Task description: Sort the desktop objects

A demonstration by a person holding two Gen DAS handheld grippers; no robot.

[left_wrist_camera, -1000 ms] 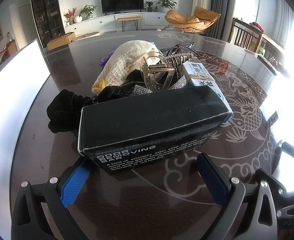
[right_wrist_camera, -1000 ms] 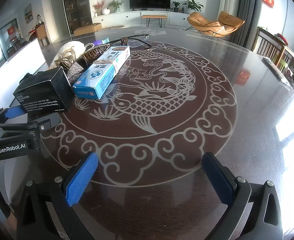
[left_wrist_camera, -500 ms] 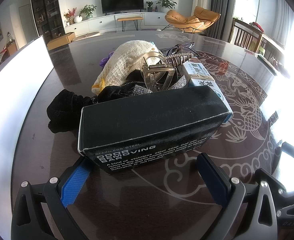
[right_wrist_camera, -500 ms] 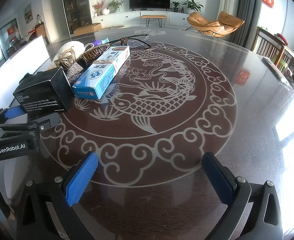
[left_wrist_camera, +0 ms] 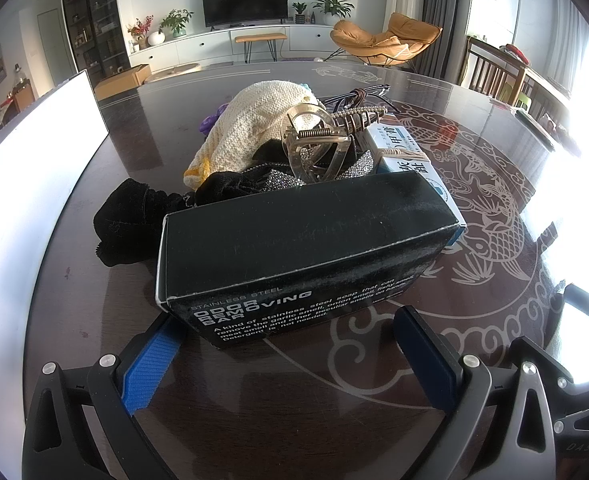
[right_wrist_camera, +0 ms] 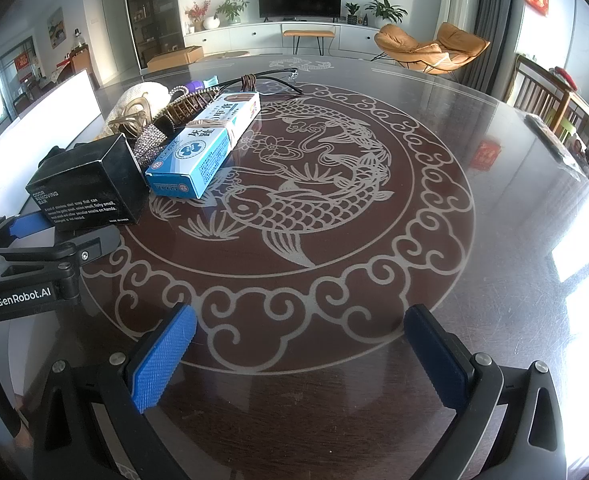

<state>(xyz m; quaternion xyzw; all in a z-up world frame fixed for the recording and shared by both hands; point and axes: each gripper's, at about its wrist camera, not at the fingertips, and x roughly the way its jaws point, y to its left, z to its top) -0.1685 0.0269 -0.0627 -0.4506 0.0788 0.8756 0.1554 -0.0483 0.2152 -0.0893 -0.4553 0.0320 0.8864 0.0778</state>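
Near the black box [left_wrist_camera: 306, 240], the left gripper [left_wrist_camera: 286, 344] gapes empty (right gripper [right_wrist_camera: 302, 344] too); closing off-centre could twist it into the pile.

Your black box [left_wrist_camera: 302, 240] with white lettering, blue-and-white box [right_wrist_camera: 206, 148], cream knit cloth [left_wrist_camera: 254, 132], black velvet pouch [left_wrist_camera: 126, 224], clear amber clip [left_wrist_camera: 314, 148], dark brown table [right_wrist_camera: 494, 240] with pale koi-and-cloud pattern, blue pads [right_wrist_camera: 162, 356].
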